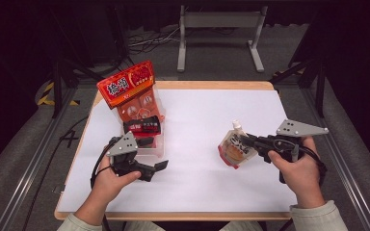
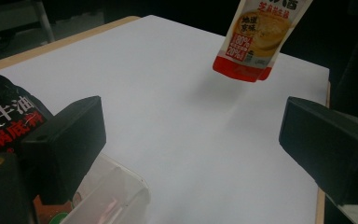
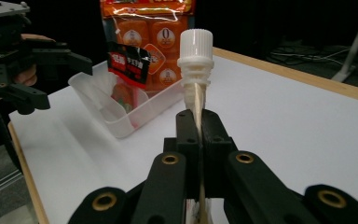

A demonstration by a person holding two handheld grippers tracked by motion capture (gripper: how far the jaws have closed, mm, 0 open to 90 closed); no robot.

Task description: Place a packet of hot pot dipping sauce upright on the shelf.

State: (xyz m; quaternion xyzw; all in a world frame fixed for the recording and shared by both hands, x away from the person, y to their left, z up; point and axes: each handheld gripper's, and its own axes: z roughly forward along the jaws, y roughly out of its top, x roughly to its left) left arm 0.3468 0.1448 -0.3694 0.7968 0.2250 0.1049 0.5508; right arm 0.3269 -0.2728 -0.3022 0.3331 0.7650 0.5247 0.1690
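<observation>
A spouted sauce pouch (image 1: 233,147) with an orange-and-red label hangs above the right half of the white table (image 1: 197,187). My right gripper (image 1: 245,140) is shut on its upper edge just under the white cap (image 3: 196,46), with both jaws pressed flat on the seam (image 3: 199,126). In the left gripper view the pouch (image 2: 256,37) floats clear of the table, a shadow beneath it. My left gripper (image 1: 154,154) stands open beside the clear bin (image 1: 156,149), nothing between its jaws (image 2: 191,135).
The clear bin (image 3: 121,123) at the table's left holds a tall orange multipack bag (image 1: 130,89) and a black-and-red packet (image 1: 142,126). A metal stand (image 1: 219,21) is on the floor behind the table. The wooden table edge (image 1: 173,216) runs along the near side.
</observation>
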